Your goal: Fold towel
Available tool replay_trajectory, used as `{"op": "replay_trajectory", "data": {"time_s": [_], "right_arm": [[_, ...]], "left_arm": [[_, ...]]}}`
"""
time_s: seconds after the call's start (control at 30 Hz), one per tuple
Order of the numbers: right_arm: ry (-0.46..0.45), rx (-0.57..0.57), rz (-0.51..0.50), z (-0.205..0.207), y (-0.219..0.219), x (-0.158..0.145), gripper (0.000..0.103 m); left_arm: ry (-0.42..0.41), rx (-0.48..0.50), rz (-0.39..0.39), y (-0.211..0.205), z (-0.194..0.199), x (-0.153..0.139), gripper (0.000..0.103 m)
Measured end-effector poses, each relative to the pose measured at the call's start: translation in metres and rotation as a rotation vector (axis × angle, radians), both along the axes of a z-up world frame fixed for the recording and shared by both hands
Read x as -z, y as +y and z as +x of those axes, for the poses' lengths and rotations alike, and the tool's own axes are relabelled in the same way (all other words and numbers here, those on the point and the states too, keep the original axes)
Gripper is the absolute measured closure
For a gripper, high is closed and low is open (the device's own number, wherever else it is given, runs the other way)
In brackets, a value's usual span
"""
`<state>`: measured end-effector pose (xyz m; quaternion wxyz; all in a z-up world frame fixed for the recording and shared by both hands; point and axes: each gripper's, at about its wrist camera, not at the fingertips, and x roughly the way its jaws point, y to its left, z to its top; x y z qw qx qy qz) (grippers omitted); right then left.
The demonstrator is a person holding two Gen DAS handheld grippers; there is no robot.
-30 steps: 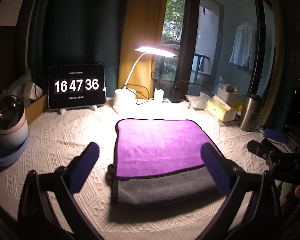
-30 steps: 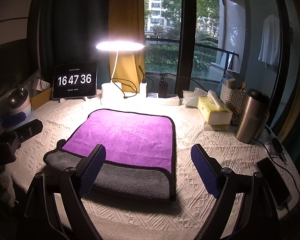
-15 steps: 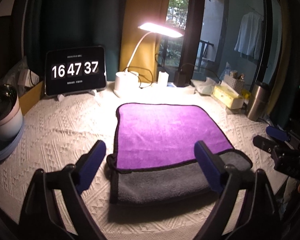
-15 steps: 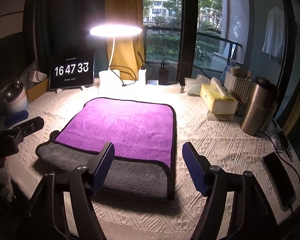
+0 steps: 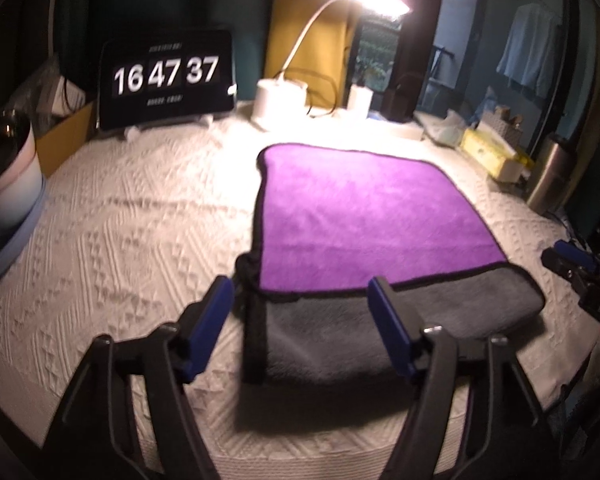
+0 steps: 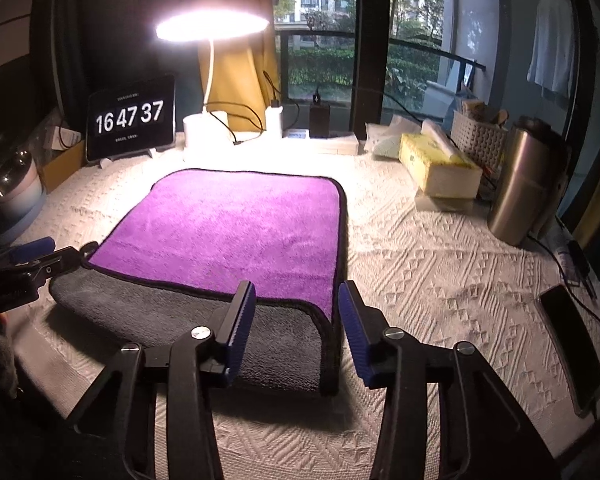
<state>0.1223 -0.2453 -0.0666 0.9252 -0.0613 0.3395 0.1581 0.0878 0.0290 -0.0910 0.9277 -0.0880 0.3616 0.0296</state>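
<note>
A purple towel [image 5: 364, 216] with black trim and a grey underside lies flat on the white textured tablecloth; its near edge is folded over, showing a grey band [image 5: 380, 320]. It also shows in the right wrist view [image 6: 228, 232]. My left gripper [image 5: 304, 324] is open and empty, just above the towel's near left corner. My right gripper [image 6: 296, 328] is open and empty, narrower, over the towel's near right corner. Each gripper shows at the edge of the other's view [image 5: 580, 268] [image 6: 24, 264].
A tablet clock [image 5: 166, 80] and a lit desk lamp [image 5: 280, 96] stand at the back. A white pot [image 5: 4, 176] is at the left. A tissue box [image 6: 440, 164], a steel flask [image 6: 520, 188] and a phone [image 6: 572, 340] are at the right.
Both grippers have moved forward and down toward the towel's near corners. Both jaws have narrowed, the right more than the left. The towel has not moved.
</note>
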Motion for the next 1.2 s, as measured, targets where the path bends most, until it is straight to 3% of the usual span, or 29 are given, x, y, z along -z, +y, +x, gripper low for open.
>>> {"op": "replay_trajectory", "data": {"time_s": [0.1,0.27,0.37,0.53,0.7,0.87,0.93,1.03,1.2], "right_arm": [[0.019,0.001,-0.003,0.004,-0.001,0.007,0.066],[0.049,0.007,-0.005,0.011,-0.004,0.017,0.067],[0.066,0.016,-0.008,0.016,-0.008,0.022,0.074],[0.092,0.019,-0.007,0.021,-0.011,0.029,0.074],[0.116,0.014,-0.006,0.025,-0.012,0.035,0.074],[0.151,-0.011,-0.031,0.026,-0.005,0.045,0.079],[0.150,-0.012,-0.033,0.027,-0.006,0.045,0.082],[0.148,-0.009,-0.032,0.027,-0.006,0.045,0.095],[0.120,-0.015,-0.027,0.022,-0.006,0.039,0.098]], "left_arm": [[0.045,-0.004,-0.028,0.005,0.004,0.011,0.041],[0.081,-0.013,-0.044,0.007,0.006,0.020,0.047],[0.085,-0.019,-0.039,0.007,0.007,0.021,0.053],[0.087,-0.018,-0.014,0.003,0.008,0.021,0.059],[0.081,-0.024,0.019,0.002,0.008,0.021,0.079],[0.071,-0.025,0.034,0.002,0.006,0.020,0.092],[0.068,-0.021,0.035,0.001,0.005,0.020,0.093],[0.060,-0.015,0.028,0.001,0.004,0.018,0.095],[0.041,-0.009,0.023,0.002,0.001,0.012,0.095]]}}
